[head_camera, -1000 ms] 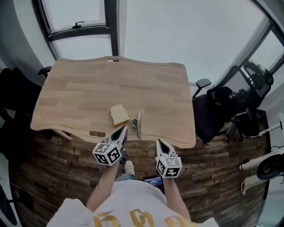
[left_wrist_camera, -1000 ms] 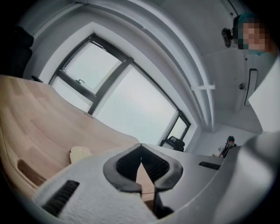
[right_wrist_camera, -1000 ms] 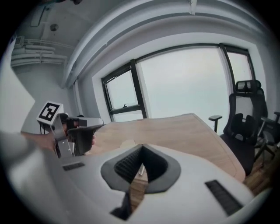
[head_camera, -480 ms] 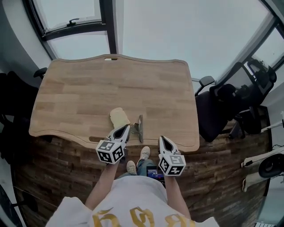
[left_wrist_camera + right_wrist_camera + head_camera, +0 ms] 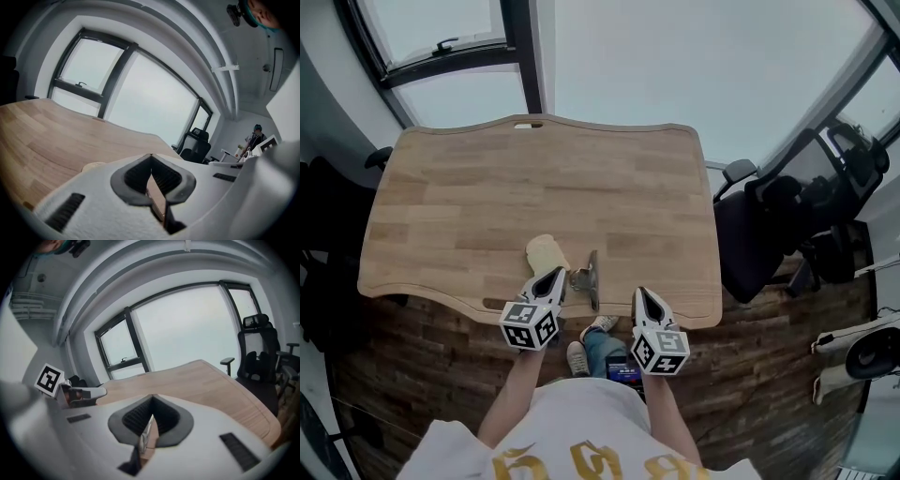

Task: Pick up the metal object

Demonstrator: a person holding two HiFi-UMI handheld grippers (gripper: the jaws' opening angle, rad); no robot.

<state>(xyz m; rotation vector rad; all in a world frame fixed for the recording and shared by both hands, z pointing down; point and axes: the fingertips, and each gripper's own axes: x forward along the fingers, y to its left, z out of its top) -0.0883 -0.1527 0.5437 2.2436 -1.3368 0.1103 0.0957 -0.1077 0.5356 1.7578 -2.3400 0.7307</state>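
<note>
Head view: wooden table (image 5: pixel 487 197) fills the middle of the frame, window (image 5: pixel 441 47) at top, wood floor (image 5: pixel 422 366) below. Metal object (image 5: pixel 590 278) lies flat on the table at lower centre, close to the front edge, untouched. It is a thin grey bar with a short stub on its left. Bread (image 5: pixel 546 252) is just left of it, also on the table.

Left gripper (image 5: pixel 558 273) is at lower centre-left, tip over the table's front edge, just beside the metal object's left side and just below the bread; cannot tell if it touches either. Right gripper (image 5: pixel 639 293) is at lower centre-right, tip at the table edge, near the metal object but apart from it. The metal object sits between the two tips. Shoes (image 5: pixel 600 324) show on the floor under the table edge. Black chair (image 5: pixel 764 234) is at right of the frame, off the table's right end.

Left gripper view: left gripper (image 5: pixel 151 155) is clenched, tips meeting, nothing held, only table wood seen through the gap behind. Bread (image 5: pixel 93 165) peeks out at lower left. Table (image 5: pixel 51 131) runs off to the left, chair (image 5: pixel 197 143) at centre-right.

Right gripper view: right gripper (image 5: pixel 152 397) is clenched too, tips together, nothing gripped. Left gripper (image 5: pixel 84 393) shows at left. Table (image 5: pixel 211 385) is ahead, chair (image 5: pixel 258 352) at right.
</note>
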